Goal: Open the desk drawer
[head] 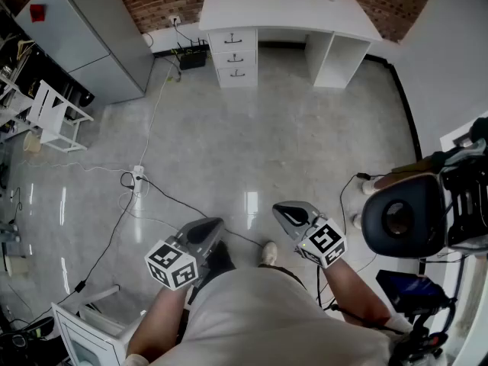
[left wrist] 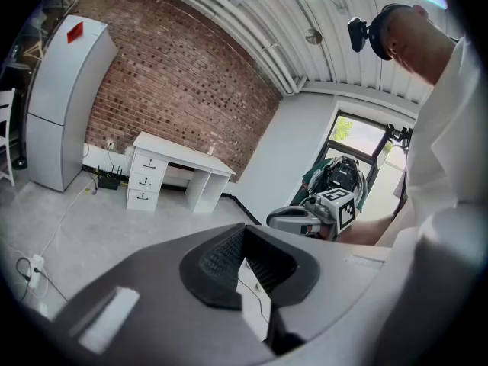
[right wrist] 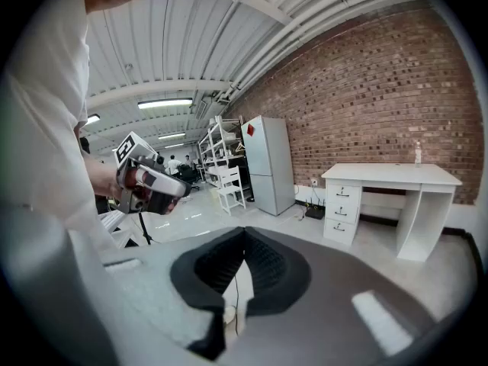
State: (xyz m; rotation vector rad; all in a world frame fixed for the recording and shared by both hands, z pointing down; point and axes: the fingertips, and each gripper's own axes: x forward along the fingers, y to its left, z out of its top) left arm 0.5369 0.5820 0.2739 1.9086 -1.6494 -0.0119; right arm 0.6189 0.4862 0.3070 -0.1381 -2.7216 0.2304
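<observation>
The white desk stands far off against the brick wall, with a stack of three shut drawers at its left end. Both grippers hover close to my body, well short of it. My left gripper and right gripper point toward the desk, jaws shut on nothing. In the left gripper view the left gripper's pads meet at the tips, and the drawers look small in the distance. The right gripper view shows the right gripper likewise shut, with the drawers at the right.
A grey refrigerator stands at the back left, a white chair at the left. A cable and power strip cross the shiny floor. A black box sits beside the drawers. A camera rig stands at my right.
</observation>
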